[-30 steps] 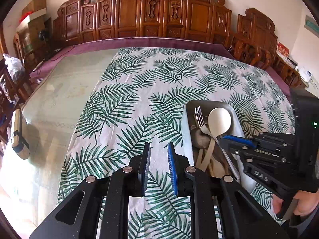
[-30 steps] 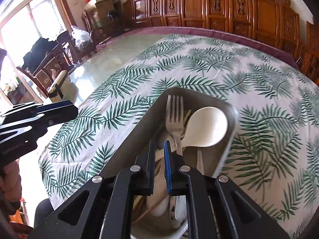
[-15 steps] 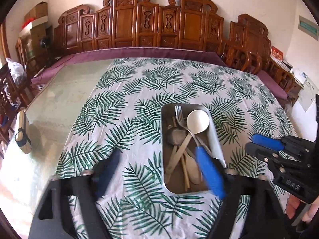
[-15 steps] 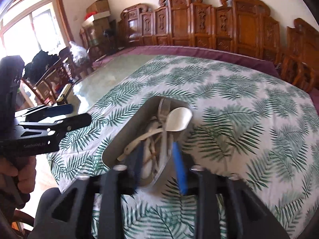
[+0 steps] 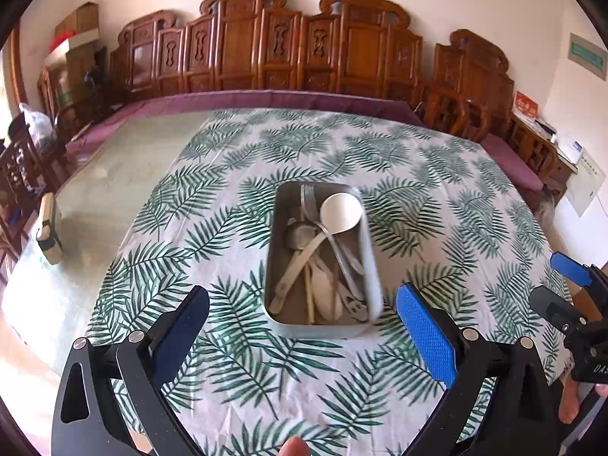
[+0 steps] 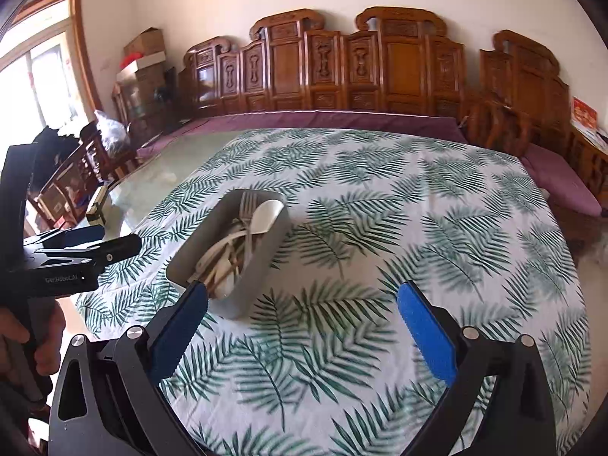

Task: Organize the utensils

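Now clear of everything: left gripper [image 5: 304, 315] and right gripper [image 6: 302, 309], jaws just spread wide, nothing between. Metal tray [image 5: 274, 266] near tabletop's near edge, utensils [image 5: 323, 250] heaped inside; tangled handles likely to drag neighbours out.

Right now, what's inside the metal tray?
Metal tray holds a fork, a white ladle, a metal spoon and pale handles, piled. Whatever lies beneath the pile is covered.

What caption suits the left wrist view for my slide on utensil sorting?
Open left tongs hover before a metal tray holding a white spoon, fork and other utensils on a leaf-print tablecloth.
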`<action>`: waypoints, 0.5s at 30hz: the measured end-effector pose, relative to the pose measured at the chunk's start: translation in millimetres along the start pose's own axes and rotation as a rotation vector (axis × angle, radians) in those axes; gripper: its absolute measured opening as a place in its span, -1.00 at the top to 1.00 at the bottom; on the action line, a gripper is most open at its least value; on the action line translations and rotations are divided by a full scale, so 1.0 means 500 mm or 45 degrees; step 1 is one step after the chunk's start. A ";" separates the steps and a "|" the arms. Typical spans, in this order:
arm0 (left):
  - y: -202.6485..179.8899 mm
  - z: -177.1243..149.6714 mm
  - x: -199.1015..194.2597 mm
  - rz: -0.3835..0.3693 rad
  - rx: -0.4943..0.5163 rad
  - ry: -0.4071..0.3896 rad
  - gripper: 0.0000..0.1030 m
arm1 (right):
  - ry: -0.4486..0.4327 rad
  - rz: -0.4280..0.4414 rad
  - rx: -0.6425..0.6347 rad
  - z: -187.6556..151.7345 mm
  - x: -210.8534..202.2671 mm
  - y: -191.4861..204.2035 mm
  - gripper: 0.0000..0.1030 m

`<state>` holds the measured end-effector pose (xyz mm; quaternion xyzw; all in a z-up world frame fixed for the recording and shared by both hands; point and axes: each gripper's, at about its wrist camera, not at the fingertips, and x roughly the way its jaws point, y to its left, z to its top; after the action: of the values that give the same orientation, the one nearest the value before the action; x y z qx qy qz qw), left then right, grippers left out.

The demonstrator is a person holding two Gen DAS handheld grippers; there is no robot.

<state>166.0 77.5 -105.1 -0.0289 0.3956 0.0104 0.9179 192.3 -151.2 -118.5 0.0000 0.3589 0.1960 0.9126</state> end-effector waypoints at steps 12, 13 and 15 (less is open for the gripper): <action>-0.098 -0.031 -0.122 -0.022 0.034 -0.138 -0.85 | -0.145 -0.116 0.064 -0.050 -0.162 -0.057 -0.95; -0.105 -0.028 -0.135 -0.024 0.039 -0.153 -0.85 | -0.172 -0.122 0.061 -0.047 -0.181 -0.058 -0.95; -0.118 -0.015 -0.168 -0.034 0.050 -0.195 -0.85 | -0.218 -0.132 0.053 -0.036 -0.209 -0.054 -0.95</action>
<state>105.3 18.3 -46.5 -0.0153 0.3239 -0.0075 0.9459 120.8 -215.9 -67.1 0.0173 0.2830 0.1402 0.9487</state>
